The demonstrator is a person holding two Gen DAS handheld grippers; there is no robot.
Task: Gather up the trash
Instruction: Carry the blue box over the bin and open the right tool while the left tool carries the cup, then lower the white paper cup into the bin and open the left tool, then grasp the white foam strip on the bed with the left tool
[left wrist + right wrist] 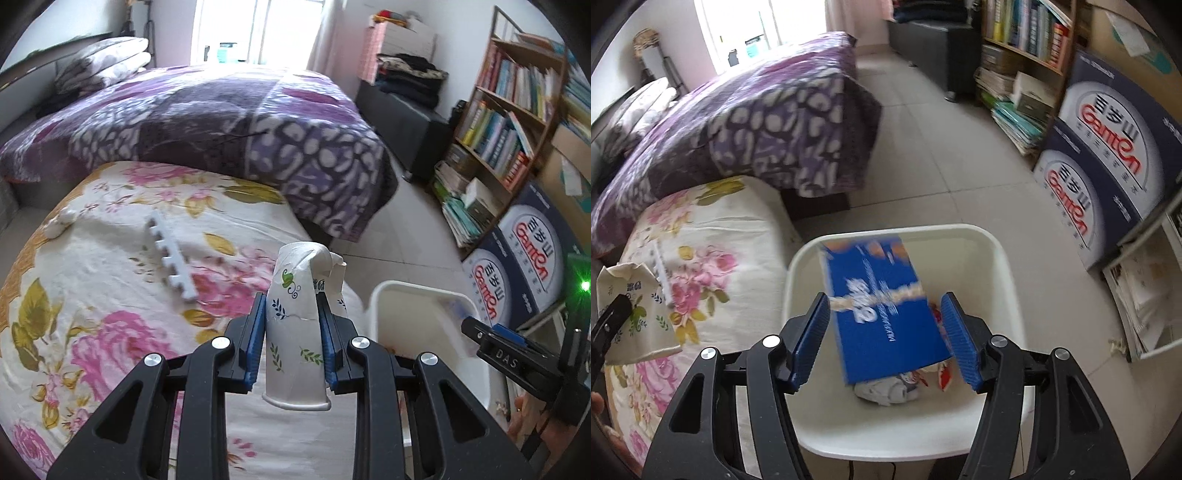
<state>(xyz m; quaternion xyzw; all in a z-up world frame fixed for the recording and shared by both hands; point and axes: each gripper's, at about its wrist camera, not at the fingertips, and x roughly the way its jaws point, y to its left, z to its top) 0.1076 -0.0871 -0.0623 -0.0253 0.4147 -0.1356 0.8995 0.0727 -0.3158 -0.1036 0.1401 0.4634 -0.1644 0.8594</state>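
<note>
My left gripper (292, 306) is shut on a crushed white paper cup (295, 332) with green leaf print, held above the floral bed; the cup also shows in the right wrist view (635, 314). My right gripper (884, 328) is open above the white trash bin (997, 258). A blue box (882, 314), blurred, is in mid-air between the spread fingers, over the bin. Crumpled grey paper (886, 391) and a red-and-white wrapper (943, 373) lie in the bin. The bin also shows in the left wrist view (413, 295), beside the bed.
A white toothed foam strip (170, 254) and a small white wad (61, 221) lie on the floral sheet (92, 295). A purple quilt (221, 118) covers the bed behind. Blue Ganten boxes (1108, 155) and a bookshelf (509, 110) stand to the right on the tiled floor (942, 166).
</note>
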